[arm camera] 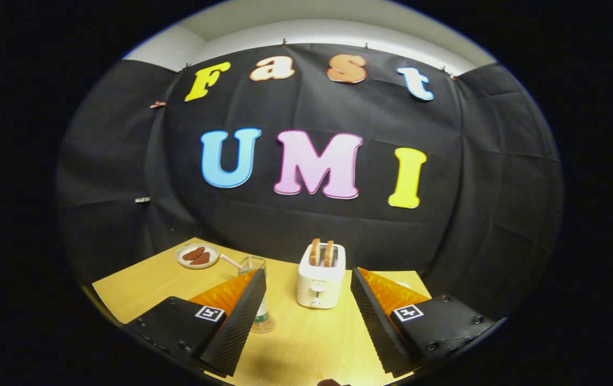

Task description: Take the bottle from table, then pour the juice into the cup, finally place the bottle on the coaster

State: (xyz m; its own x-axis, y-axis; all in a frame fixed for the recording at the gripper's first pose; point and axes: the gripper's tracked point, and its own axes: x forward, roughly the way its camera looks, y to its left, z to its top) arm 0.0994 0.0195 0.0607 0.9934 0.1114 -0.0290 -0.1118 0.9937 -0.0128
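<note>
Gripper view: looked forward from the tool (307,272) over a wooden table (306,348). Tool fingers stood wide apart, holding nothing, with bare table between them.

Straight ahead at twelve o'clock, beyond the fingertips, stood a toaster (321,284) with two slices up. At ten o'clock from it, far back, lay a plate (183,260) with two brown pieces. At nine o'clock from the toaster, showing above the left fingertip, stood a clear cup (252,264) with a straw (229,261) slanting beside it.

Nearer than the cup, mostly hidden behind the left finger, showed the foot of what seemed the bottle (261,313), upright, with a green band. Under it lay a round disc, probably the coaster (263,327). Could not tell the juice level in cup or bottle.

Judged two ways: either reaching toward the bottle to take it, or just released with the bottle set on the coaster as the task wants. Could not settle which without a clear sight of that disc and of the cup's fill.
</note>
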